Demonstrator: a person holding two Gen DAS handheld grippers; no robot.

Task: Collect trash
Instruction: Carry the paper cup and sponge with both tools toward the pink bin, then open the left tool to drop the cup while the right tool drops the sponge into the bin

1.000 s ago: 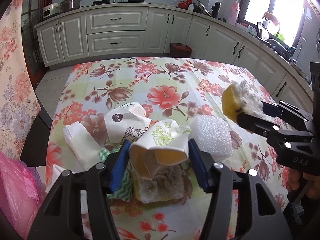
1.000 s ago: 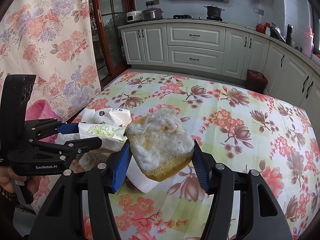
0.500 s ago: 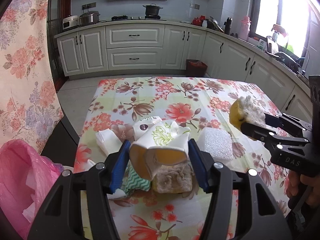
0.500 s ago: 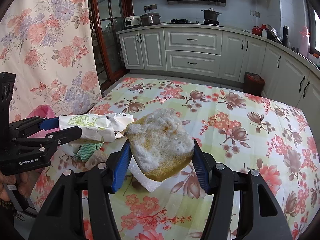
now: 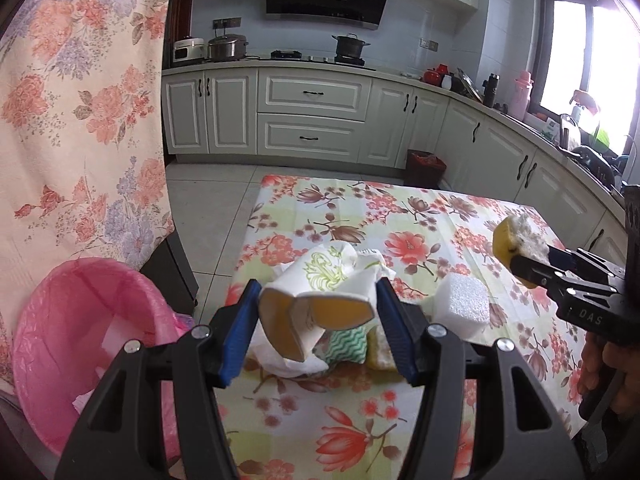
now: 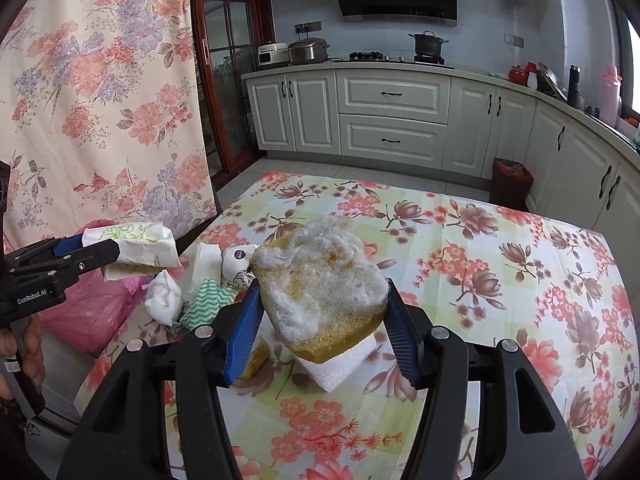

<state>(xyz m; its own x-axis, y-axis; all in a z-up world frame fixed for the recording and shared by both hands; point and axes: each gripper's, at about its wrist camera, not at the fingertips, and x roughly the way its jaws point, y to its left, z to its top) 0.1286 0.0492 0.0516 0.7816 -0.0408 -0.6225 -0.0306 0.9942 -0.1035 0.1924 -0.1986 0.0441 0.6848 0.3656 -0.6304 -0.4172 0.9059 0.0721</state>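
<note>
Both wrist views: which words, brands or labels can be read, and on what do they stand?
"DAS": on the body of the right claw, left wrist view.
"GenRobot.AI": on the body of the left claw, right wrist view.
Dark round logo on the white paper cup: too small to read.

**Cup and sponge both up off the table, bin waiting at the left**

The left gripper point(image 5: 316, 312) has the crushed paper cup point(image 5: 320, 300) clamped above the table's point(image 5: 400, 432) left edge, the lined bin point(image 5: 80, 340) lower left of it beside the table. Under the cup: tissue point(image 6: 163, 300), a patterned cloth point(image 6: 204, 300), a foam block point(image 5: 462, 304) to the right. Further right, the right gripper point(image 6: 320, 308) pinches the sponge point(image 6: 320, 288) over that block.
</note>
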